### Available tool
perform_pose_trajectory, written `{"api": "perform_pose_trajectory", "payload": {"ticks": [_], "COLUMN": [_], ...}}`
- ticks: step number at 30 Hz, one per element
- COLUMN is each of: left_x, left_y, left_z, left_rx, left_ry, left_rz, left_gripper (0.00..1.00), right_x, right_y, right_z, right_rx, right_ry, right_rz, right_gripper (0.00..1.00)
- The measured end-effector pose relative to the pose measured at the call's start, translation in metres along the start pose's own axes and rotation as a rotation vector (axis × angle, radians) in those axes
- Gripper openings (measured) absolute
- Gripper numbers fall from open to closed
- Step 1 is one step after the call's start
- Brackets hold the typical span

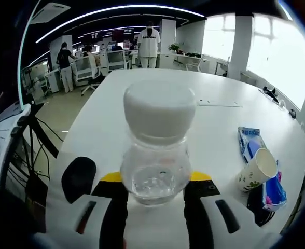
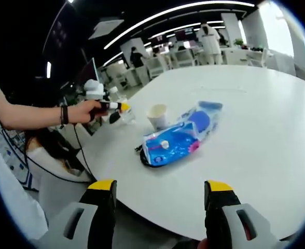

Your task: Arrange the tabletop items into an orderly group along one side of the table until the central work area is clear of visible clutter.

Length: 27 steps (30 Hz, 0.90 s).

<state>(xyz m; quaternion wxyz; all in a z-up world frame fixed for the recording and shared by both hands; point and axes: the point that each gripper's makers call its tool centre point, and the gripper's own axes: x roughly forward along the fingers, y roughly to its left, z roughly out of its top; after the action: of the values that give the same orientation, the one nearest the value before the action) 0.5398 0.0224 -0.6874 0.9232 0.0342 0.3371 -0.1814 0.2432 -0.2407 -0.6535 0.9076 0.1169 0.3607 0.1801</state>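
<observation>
— How far along are we?

— Early, I'd say. My left tongs (image 1: 155, 194) are clamped on the clear bottle (image 1: 156, 150), white cap on, nothing visible inside. Right of them lie the tipped paper cup (image 1: 257, 170) and blue packet (image 1: 269, 181).

— And your right tongs?

— The right tongs (image 2: 160, 199) are apart, empty, short of that pile on the table (image 2: 256, 119).

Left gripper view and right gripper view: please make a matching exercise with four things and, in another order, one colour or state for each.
Things:
1. bottle
2. paper cup
3. blue packet
4. right gripper

States:
A. open, holding nothing
B. lying flat on the table
C. held between the jaws of the left gripper
D. white, tilted against the packet

Pairs: 1-C, 2-D, 3-B, 4-A
</observation>
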Motion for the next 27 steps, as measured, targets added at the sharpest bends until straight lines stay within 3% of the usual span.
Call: {"api": "perform_pose_trajectory", "payload": {"ticks": [13, 15, 20, 27], "left_x": [-0.001, -0.004, -0.018, -0.043], "left_y": [-0.001, -0.006, -0.009, -0.003], "left_z": [0.001, 0.006, 0.014, 0.007], "left_rx": [0.035, -0.007, 0.014, 0.035], "left_ry": [0.019, -0.003, -0.030, -0.039], "left_rz": [-0.046, -0.078, -0.112, -0.115], "left_gripper": [0.42, 0.45, 0.50, 0.49], "right_x": [-0.005, -0.006, -0.007, -0.008], "right_y": [0.000, 0.000, 0.000, 0.001], "right_z": [-0.002, -0.002, -0.003, -0.003], "right_rx": [-0.005, -0.006, 0.002, 0.008], "right_ry": [-0.003, -0.005, -0.018, -0.031], "right_rz": [-0.007, -0.008, -0.009, -0.009], "right_gripper": [0.70, 0.70, 0.71, 0.71]}}
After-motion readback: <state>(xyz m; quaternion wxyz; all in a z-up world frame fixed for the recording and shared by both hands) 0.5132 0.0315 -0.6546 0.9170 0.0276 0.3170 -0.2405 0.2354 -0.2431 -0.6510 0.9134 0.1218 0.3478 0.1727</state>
